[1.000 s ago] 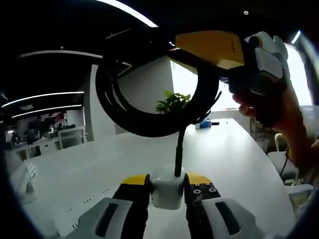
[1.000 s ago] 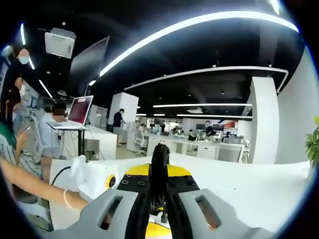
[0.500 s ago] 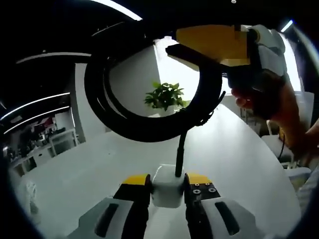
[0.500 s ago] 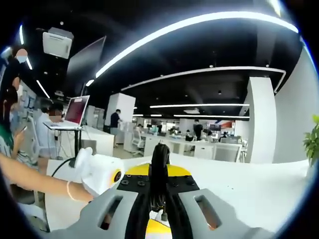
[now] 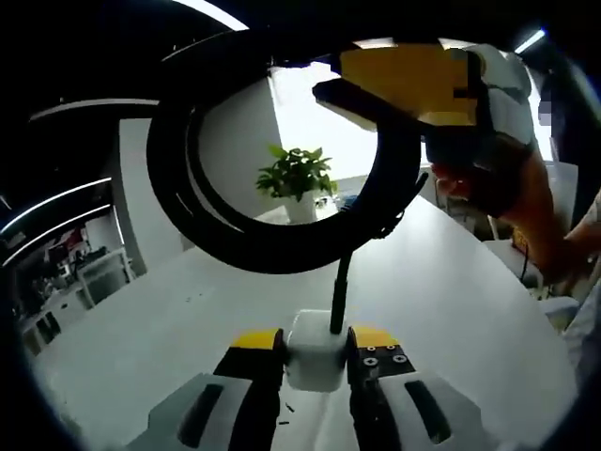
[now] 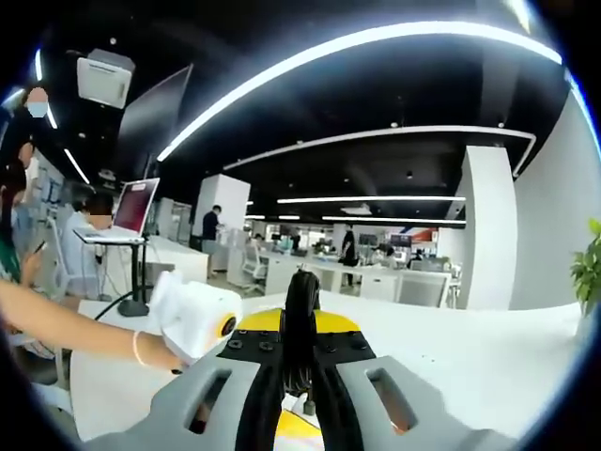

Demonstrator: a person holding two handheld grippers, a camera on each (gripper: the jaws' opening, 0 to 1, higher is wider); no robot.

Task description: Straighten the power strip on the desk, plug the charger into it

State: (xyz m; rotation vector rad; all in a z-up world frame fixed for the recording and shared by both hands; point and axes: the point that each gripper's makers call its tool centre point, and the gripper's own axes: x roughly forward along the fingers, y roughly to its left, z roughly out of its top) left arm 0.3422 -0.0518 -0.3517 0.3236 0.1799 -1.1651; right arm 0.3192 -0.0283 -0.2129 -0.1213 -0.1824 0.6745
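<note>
- Two grippers hold one charger above the white desk (image 5: 451, 301): the left gripper (image 5: 315, 352) pinches the white cube-shaped charger block (image 5: 317, 349) between its yellow-tipped jaws.
- From the block's top a black cable stem (image 5: 338, 287) rises into a coiled black cable loop (image 5: 202, 202) hanging over the desk.
- Right gripper (image 6: 299, 362), jaws pressed together on the black coil (image 6: 300, 315); in the left gripper view, its yellow body (image 5: 408, 80) sits at the loop's upper right, held by a hand (image 5: 512, 193).
- Beyond, a green potted plant (image 5: 296, 178) stands at the desk's far edge.
- Farther off, office desks and ceiling light strips (image 6: 376, 42).
</note>
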